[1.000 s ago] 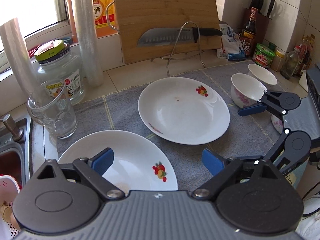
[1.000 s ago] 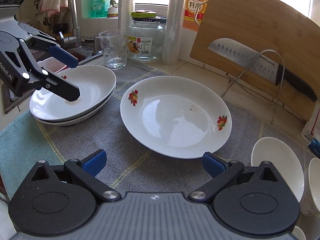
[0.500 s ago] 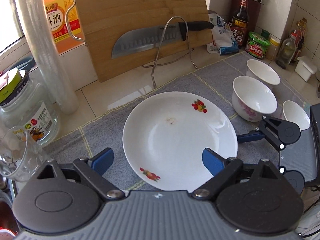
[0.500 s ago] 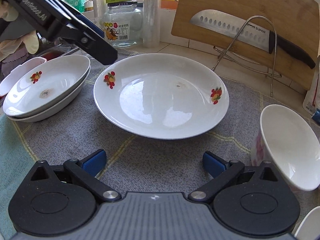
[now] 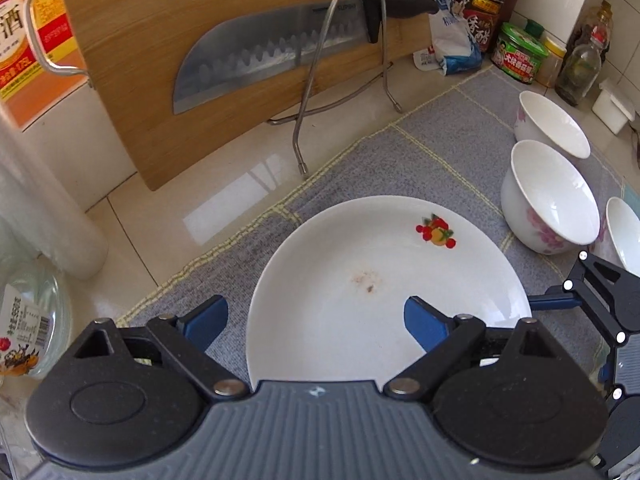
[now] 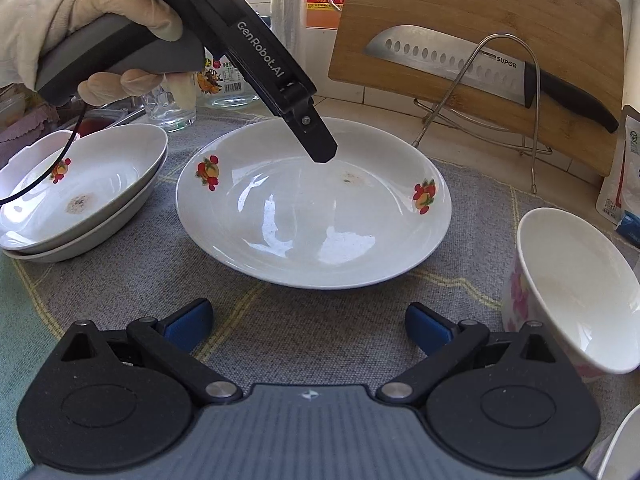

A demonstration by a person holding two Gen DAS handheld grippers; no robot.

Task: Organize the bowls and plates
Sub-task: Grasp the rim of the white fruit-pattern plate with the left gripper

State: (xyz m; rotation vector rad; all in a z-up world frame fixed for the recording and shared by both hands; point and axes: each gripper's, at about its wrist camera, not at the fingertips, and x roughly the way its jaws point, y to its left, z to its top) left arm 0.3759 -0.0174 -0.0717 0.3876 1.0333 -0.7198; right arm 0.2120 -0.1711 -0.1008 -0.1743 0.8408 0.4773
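I've got the left gripper [image 5: 316, 322] hanging right over the single flower-print plate [image 5: 360, 288], which sits in the middle of the grey cloth mat [image 6: 132, 264]. Its jaws have just been closing in a bit but they're wide apart: one blue pad is over the plate's inside, the other is out past the plate's rim over the mat, so the rim sits between them and nothing is pinched. From the right wrist view I can see a gloved hand [image 6: 80, 28] wrapped round that gripper's handle, with one black finger [image 6: 316, 136] pointing down over the plate; whether it touches the glaze I honestly can't tell from this angle.

The right gripper [image 6: 308, 330] is spread wide and empty, over bare mat just on the near side of that plate.

Everything else relative to the plate: the two stacked plates [image 6: 80, 192] are off to its left, a pink-flower bowl [image 6: 576, 292] is to its right, and behind it the bamboo cutting board [image 6: 480, 36] leans up with a cleaver [image 6: 448, 60] on the wire rack [image 6: 500, 92].
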